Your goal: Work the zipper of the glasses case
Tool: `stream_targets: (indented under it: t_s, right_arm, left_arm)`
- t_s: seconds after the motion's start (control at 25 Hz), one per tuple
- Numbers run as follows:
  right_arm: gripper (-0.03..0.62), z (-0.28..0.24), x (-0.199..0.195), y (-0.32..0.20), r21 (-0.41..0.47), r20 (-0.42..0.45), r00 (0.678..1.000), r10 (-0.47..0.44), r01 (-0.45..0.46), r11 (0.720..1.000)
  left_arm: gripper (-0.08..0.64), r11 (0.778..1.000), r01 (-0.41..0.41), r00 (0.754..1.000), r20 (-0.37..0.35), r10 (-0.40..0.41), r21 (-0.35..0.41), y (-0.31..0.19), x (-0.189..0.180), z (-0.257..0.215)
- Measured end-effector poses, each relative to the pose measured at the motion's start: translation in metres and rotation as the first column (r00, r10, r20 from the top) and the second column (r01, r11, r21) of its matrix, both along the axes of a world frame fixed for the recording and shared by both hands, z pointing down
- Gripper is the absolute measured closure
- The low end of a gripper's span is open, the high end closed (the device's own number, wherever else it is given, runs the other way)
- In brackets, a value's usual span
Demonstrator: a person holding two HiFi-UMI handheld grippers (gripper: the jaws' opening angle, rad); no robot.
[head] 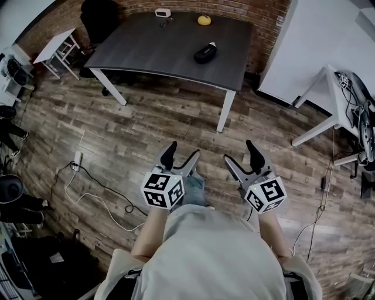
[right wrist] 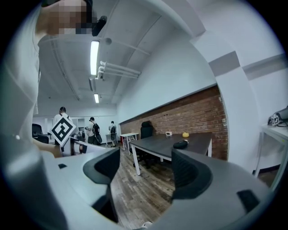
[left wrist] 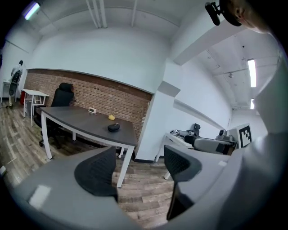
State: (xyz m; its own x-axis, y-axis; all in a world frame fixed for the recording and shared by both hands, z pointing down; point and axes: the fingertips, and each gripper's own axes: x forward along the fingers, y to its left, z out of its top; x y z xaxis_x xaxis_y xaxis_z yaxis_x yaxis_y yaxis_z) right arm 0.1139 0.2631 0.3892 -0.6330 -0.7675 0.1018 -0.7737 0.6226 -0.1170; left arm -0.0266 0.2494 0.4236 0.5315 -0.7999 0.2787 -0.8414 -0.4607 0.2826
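Observation:
The black zippered glasses case (head: 205, 53) lies on the dark table (head: 146, 47) far ahead, also seen small in the left gripper view (left wrist: 113, 127) and the right gripper view (right wrist: 180, 144). Both grippers hang in front of the person's body over the wooden floor, well short of the table. My left gripper (head: 183, 153) is open, with only floor showing between its jaws (left wrist: 137, 168). My right gripper (head: 240, 153) is open too and holds nothing (right wrist: 146, 170).
On the table also sit a yellow object (head: 204, 20) and a small white device (head: 163, 12). A black office chair (head: 99, 17) stands behind its left end. White side tables (head: 328, 99) flank the room. Cables and a power strip (head: 77, 158) lie on the floor at left. People stand far off (right wrist: 92, 130).

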Motion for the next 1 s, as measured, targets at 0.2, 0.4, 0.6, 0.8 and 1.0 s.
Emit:
stream_targets:
  t_s: [0.2, 0.4, 0.6, 0.8, 1.0]
  right_arm:
    - [0.255, -0.003, -0.01, -0.073, -0.006, 0.006, 1.0, 0.019, -0.019, 1.0]
    - [0.255, -0.017, -0.031, -0.145, 0.006, 0.013, 0.999, 0.045, -0.045, 0.999]
    - [0.255, -0.024, -0.057, -0.203, 0.019, 0.007, 0.999, 0.049, -0.049, 0.999]
    - [0.255, -0.028, -0.071, -0.255, 0.031, 0.011, 0.996, 0.085, -0.085, 0.996]
    - [0.255, -0.028, -0.076, -0.295, 0.018, 0.019, 0.994, 0.103, -0.104, 0.994]
  left_arm:
    - [0.238, 1.0, -0.011, 1.0, 0.007, 0.011, 0.0, -0.074, -0.012, -0.001]
    - [0.238, 0.998, -0.059, 0.998, 0.007, 0.059, -0.023, -0.144, -0.027, -0.004]
    - [0.238, 0.995, -0.093, 0.995, 0.019, 0.093, -0.023, -0.204, -0.044, -0.008]
    - [0.238, 0.992, -0.119, 0.993, 0.015, 0.119, -0.033, -0.259, -0.06, -0.006]
    - [0.238, 0.989, -0.141, 0.99, 0.015, 0.141, -0.041, -0.305, -0.066, -0.005]
